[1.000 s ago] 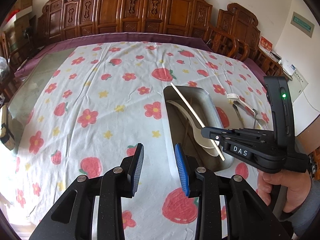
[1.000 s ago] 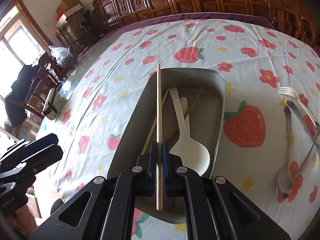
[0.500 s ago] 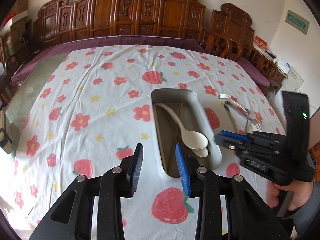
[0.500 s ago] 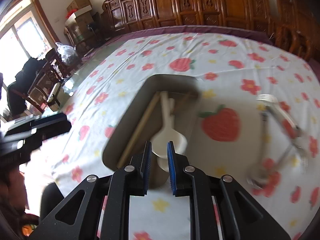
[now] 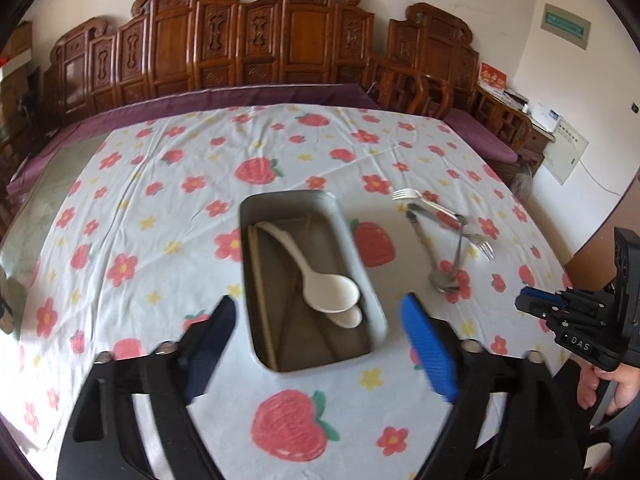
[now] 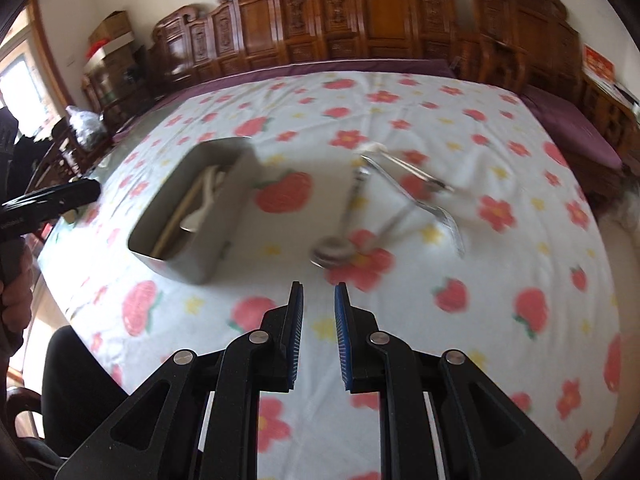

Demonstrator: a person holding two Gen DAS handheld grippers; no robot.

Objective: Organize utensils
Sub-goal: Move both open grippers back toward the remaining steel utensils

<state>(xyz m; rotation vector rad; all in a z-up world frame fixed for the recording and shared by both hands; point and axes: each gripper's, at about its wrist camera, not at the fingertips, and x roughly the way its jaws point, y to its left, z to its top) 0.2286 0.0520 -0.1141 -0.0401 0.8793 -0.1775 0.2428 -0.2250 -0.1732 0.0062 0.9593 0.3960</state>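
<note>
Freed of its chopstick, now lying inside the grey rectangular metal tray (image 5: 362, 276), the right hand-held gripper (image 6: 319, 334), slightly parted and empty, should approach the crossed steel cutlery (image 6: 384, 204) right of that tray squarely, while the left hand-held gripper (image 5: 318, 350) hovers spread.

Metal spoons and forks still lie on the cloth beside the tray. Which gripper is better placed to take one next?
Probably the right gripper. It is open, empty and points at the metal spoon. The left gripper is open over the tray, farther from them.
</note>
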